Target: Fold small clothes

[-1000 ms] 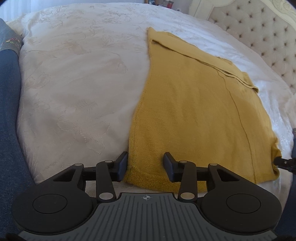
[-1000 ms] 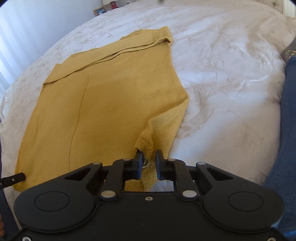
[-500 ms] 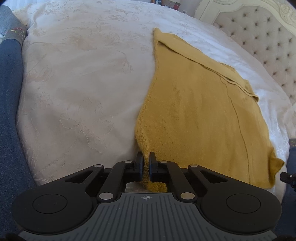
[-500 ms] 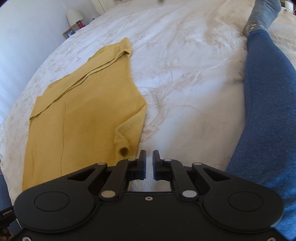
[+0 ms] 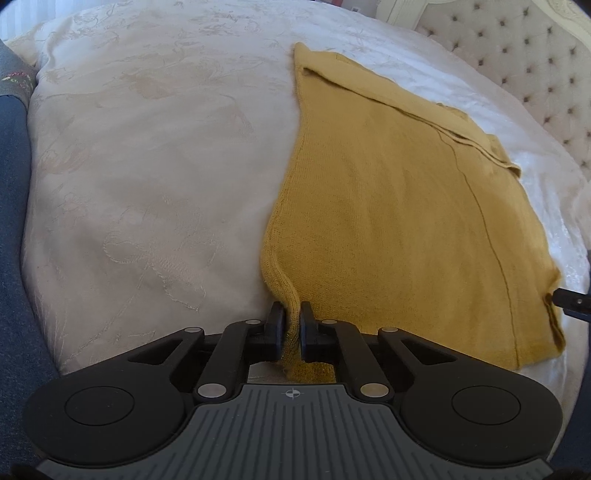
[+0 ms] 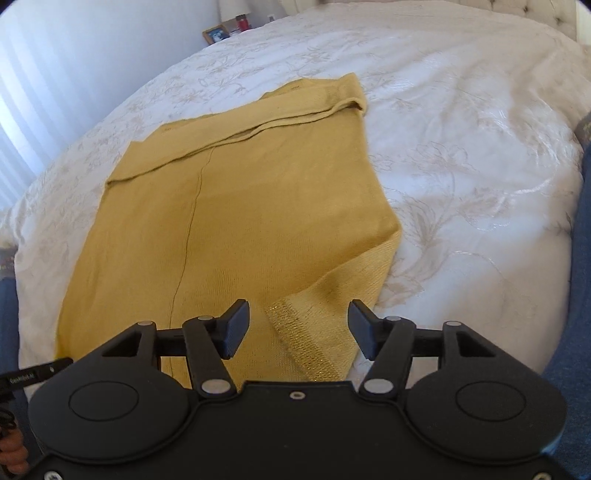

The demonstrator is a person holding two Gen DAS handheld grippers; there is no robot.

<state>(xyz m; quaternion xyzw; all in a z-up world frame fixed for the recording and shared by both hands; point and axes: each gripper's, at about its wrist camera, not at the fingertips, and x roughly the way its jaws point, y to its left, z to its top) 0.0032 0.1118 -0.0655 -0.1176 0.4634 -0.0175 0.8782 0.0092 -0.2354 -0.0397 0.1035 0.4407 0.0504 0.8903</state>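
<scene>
In the left wrist view the left claw sits nearest, its jaws pressed together on a raised fold of the near left corner of the mustard-yellow knit garment, which hangs bunched between the pads with a ribbed, slightly glittery hem showing just beneath. In the right wrist view the right claw is above the garment's near right corner, its jaws opening, spread with the hem lying flat between them and neither pad pressing on it. A small black part with a white printed label pokes in at the near left edge of that view; the lettering is too small to read. The garment lies spread flat on the bed, over a white bedspread with pale embroidered flowers; it is a fine plain knit, with a thin dark seam line running from near to far and a folded-over band across its far end. Blue-clad legs of a person flank the bed at the edges. Farther off stand a tufted cream headboard on the right and, beyond the bed, a framed picture beside a small red item.
</scene>
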